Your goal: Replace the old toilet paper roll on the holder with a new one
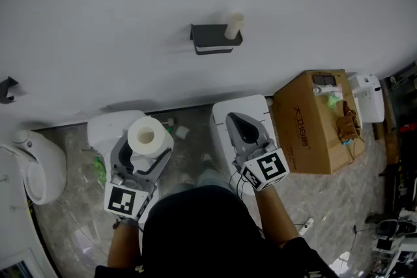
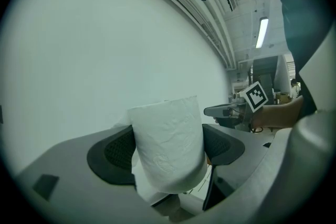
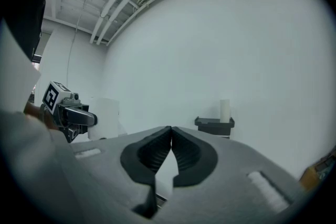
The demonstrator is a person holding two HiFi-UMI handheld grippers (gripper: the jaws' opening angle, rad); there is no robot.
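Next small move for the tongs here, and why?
Probably open the right tongs and reach toward the old core standing upright on the wall holder. They are shut on nothing, the left tongs grip the new roll, and the core occupies the holder, so it likely comes off first.

A plain white wall (image 1: 130,10) fills the far side and meets a grey marbled floor (image 1: 326,198). A brown cardboard box (image 1: 309,127) stands on the floor against the wall at the right, and a rounded white fixture (image 1: 39,169) sits at the left. Overhead, a strip light (image 2: 262,32) glows on the ceiling.
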